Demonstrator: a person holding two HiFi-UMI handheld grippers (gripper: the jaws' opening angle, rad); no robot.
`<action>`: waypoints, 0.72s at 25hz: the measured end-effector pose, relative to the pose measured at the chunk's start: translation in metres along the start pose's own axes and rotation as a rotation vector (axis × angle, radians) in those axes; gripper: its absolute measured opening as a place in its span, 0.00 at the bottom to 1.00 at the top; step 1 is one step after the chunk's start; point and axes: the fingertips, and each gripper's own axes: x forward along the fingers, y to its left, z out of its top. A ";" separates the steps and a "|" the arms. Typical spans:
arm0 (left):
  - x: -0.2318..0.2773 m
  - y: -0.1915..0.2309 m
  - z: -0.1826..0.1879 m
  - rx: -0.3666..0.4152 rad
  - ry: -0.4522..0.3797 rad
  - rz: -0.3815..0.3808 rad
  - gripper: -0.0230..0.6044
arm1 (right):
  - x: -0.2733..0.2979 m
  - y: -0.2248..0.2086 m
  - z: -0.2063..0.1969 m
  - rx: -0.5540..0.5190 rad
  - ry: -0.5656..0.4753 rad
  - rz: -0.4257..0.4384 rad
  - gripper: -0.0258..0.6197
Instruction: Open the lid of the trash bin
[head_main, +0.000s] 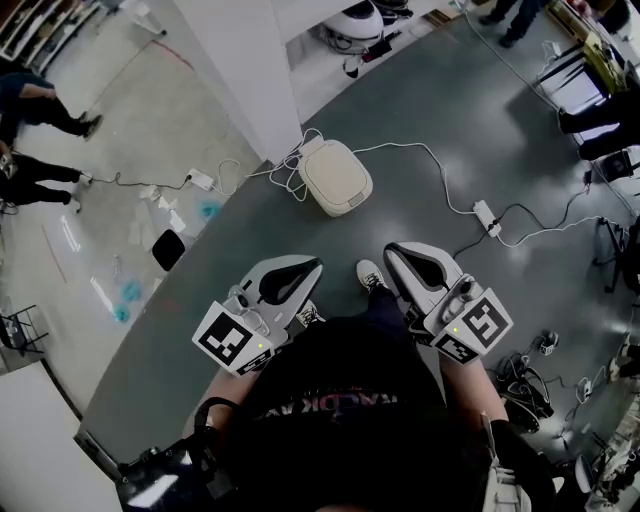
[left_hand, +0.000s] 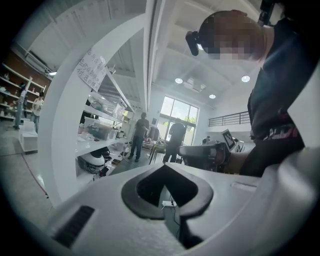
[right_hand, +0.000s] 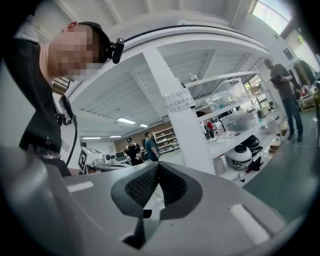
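As the trash bin (head_main: 346, 206) sits closed, upper centre: likely light, smooth plastic
Hold: lid (head_main: 333, 172) edge, probably
Left gripper (head_main: 306, 268): together, empty
Right gripper (head_main: 395, 250): together, empty

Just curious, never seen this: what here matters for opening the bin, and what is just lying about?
Job: cream rounded plastic trash bin, closed; left tool; right tool.
Lying about: white power strip, white cable, black square object.

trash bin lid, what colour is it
Cream white. The head view shows it best, looking down on the trash bin lid from above.
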 end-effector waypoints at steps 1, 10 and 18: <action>-0.002 0.003 -0.002 0.006 0.009 -0.002 0.04 | 0.003 -0.001 -0.002 -0.024 0.013 -0.018 0.05; -0.004 0.017 -0.051 -0.044 0.100 -0.053 0.04 | 0.024 -0.019 -0.031 -0.063 0.056 -0.104 0.05; 0.021 0.012 -0.083 -0.079 0.167 -0.087 0.04 | 0.034 -0.074 -0.070 0.004 0.094 -0.121 0.09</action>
